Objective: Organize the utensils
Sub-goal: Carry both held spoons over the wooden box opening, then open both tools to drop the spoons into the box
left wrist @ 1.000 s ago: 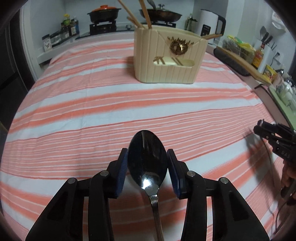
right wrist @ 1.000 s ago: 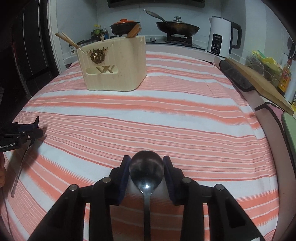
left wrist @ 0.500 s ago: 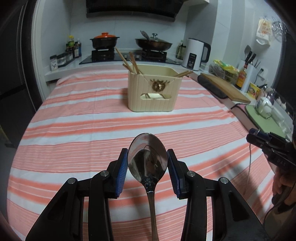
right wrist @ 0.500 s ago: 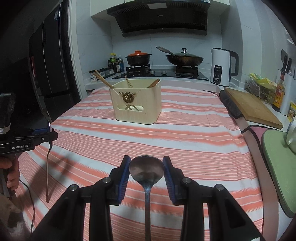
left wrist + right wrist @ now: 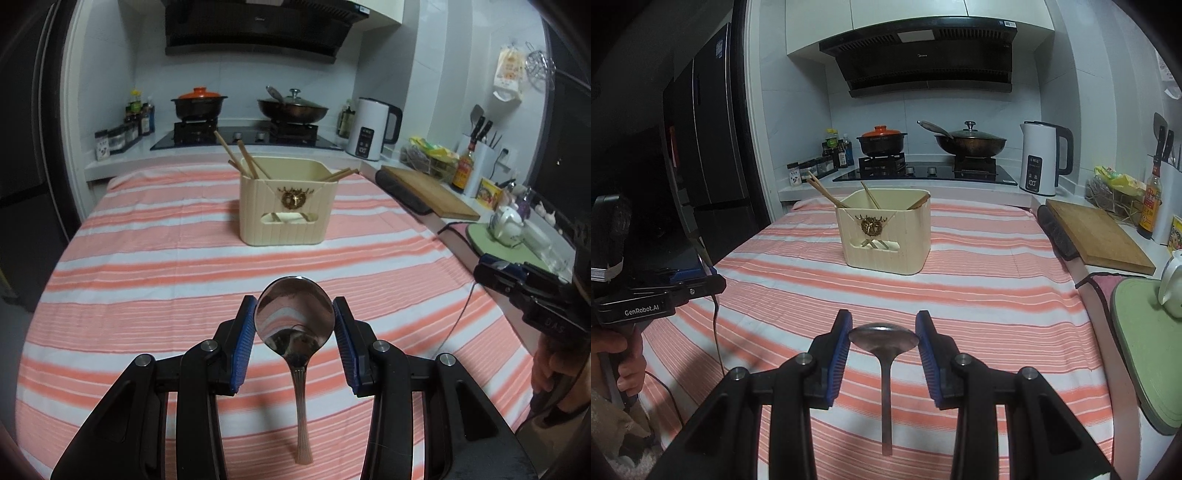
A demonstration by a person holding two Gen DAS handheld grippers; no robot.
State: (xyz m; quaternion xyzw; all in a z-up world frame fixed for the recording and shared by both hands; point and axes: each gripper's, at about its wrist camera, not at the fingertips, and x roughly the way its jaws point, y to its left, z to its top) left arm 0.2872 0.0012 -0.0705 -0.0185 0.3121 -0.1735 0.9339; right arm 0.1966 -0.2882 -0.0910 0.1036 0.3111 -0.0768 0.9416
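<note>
Each claw, left claw (image 5: 294, 324) and right claw (image 5: 883, 339), pinches a spoon by its bowl, handle dangling; carry both to the cream utensil holder (image 5: 287, 206) ahead, lowering handles first.

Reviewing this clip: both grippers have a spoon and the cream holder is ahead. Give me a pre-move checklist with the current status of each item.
1. Left gripper clamps its spoon by the bowl, handle hanging down: ok.
2. Right gripper clamps the second spoon by the bowl, handle hanging down: ok.
3. Utensil holder upright on the striped tablecloth: ok.
4. Tablecloth between grippers and holder free of obstacles: ok.
5. Chopsticks lean out of the holder's left and right ends; room for the spoons: cannot tell.
6. Spoon handles clear of the cloth: ok.
</note>
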